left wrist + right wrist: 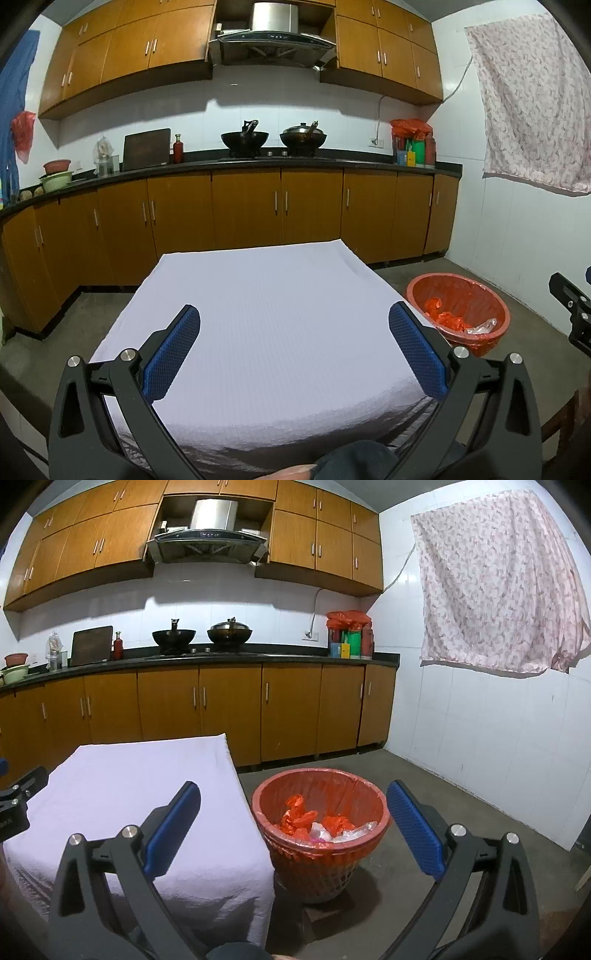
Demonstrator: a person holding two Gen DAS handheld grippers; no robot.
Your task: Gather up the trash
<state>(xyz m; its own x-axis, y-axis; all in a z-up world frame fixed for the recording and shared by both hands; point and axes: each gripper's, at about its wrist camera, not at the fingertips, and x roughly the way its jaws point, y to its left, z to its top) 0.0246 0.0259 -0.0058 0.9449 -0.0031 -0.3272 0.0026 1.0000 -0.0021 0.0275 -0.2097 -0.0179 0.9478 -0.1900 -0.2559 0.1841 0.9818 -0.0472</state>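
Right tongs [293,827] agape above trash-filled bin [369,834]

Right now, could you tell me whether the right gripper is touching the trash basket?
Apart. The right wrist view shows the right gripper open and empty, hovering above the trash basket, its blue fingers clear of the rim.

1. No words or numbers can be read anywhere.
2. The colored boxes [345,648] at the right end of the bench [258,658] are too small and blurry to read.
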